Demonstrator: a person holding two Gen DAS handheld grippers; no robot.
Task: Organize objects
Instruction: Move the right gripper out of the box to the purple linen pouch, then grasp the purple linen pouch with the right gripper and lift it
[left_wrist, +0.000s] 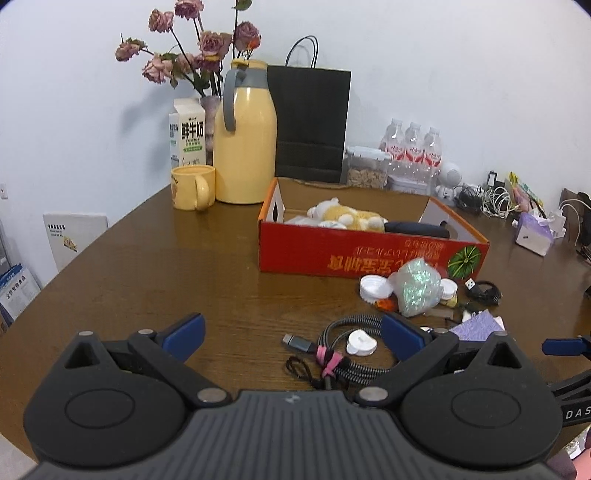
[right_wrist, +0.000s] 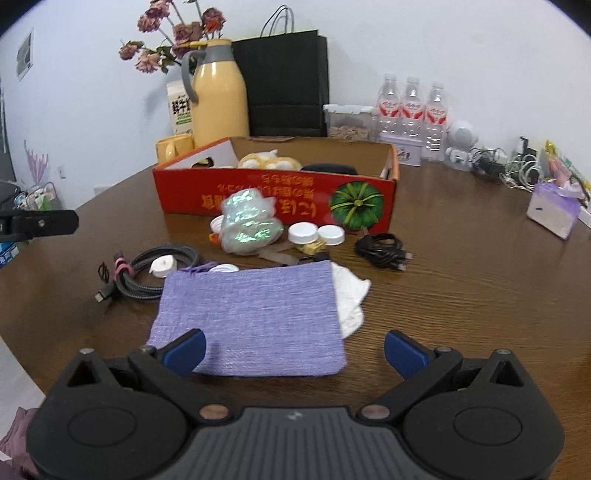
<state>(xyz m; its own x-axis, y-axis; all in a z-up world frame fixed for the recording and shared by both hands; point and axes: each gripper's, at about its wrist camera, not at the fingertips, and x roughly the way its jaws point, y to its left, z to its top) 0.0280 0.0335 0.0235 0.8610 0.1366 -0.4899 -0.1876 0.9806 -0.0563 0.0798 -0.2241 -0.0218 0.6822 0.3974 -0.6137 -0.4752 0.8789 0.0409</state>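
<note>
Both spread wide, nothing pinched. Left gripper poised just short of the braided cable; right gripper over the purple pouch, likely bound for the red box beyond.

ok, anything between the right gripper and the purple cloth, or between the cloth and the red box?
Nothing visible blocks the right gripper: its jaws are open and the purple cloth lies right in front of them. Toward the red box, a shiny plastic bag and white caps sit on the table, low enough to lift over.
</note>
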